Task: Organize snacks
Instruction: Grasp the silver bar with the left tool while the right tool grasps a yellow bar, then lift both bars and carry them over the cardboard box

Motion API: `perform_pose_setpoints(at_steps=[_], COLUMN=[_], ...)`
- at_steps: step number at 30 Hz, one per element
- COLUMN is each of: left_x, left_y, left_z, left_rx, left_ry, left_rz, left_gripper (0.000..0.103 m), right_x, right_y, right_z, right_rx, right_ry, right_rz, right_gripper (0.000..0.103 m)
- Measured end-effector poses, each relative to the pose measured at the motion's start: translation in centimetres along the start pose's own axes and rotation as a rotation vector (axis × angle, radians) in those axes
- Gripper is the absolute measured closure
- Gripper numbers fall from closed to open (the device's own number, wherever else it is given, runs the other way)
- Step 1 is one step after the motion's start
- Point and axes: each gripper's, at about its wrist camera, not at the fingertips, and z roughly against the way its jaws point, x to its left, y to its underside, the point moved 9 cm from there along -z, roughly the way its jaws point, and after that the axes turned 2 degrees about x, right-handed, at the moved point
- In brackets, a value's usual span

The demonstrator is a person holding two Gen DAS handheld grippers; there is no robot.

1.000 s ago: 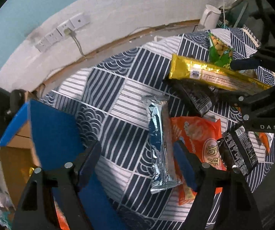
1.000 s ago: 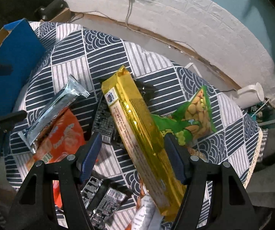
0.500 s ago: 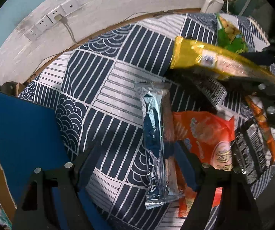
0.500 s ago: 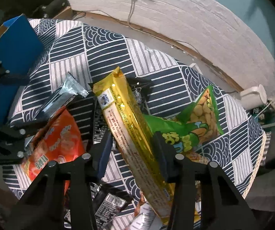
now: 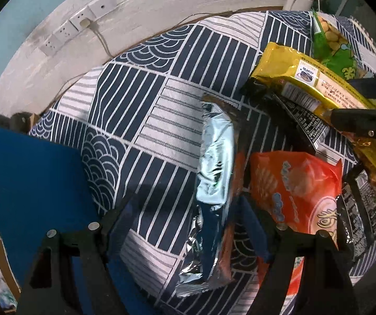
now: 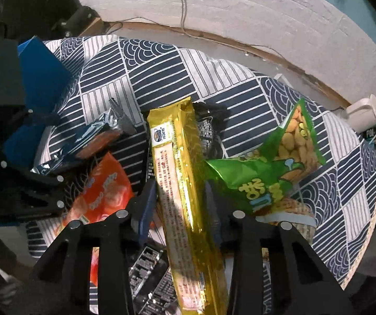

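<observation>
My right gripper (image 6: 180, 199) is shut on a long gold snack pack (image 6: 180, 173), which also shows in the left wrist view (image 5: 311, 81), tilted up off the pile. My left gripper (image 5: 188, 218) is open around a silver-blue foil snack bar (image 5: 214, 173), its fingers on either side of the bar's lower half; the bar also shows in the right wrist view (image 6: 96, 134). An orange snack bag (image 5: 293, 189), a green peanut bag (image 6: 274, 165) and black packets (image 5: 306, 120) lie around them on the patterned cloth.
A blue cardboard box (image 5: 30, 191) stands at the left edge of the table (image 5: 140, 99). A white mug (image 6: 363, 113) sits at the far right edge. A white brick wall with sockets (image 5: 80, 23) runs behind.
My right gripper has closed on the gold pack and lifted its end. My left gripper has moved forward and down, so the foil bar now lies between its fingers.
</observation>
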Motion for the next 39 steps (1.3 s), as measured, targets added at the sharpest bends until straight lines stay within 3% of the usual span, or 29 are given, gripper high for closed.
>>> perform_pose_setpoints(at_steps=[3,5,7,14,39], left_x=[-0.3,-0.4,-0.5,0.2,2.7], left_y=[-0.4,-0.7,-0.9,-0.6,2.5], left_z=[0.1,0.3,0.5,1.4,12.8], left_rx=[-0.021,-0.028,-0.02,-0.039,-0.215], left_ry=[0.0,0.017,0.047,0.061,0.048], left_rz=[0.011,0.02,0.042,0.076,0.118], left_gripper=[0.033,0.059,0.072,0.072,0.072], right_x=[-0.2,-0.1,-0.1,0.1,3.8], right_y=[0.1,0.1,0.2,0.5,2.2], right_z=[-0.3,-0.3,-0.1,1.4,10.6], right_rx=[-0.003,-0.013,-0.022,-0.05,-0.179], right_ry=[0.007,0.014,0.016,0.0,0.017], right_rz=[-0.001,0.005,0.009,-0.012,-0.048], right_gripper=[0.064,0.065,0.071,0.076,0.076])
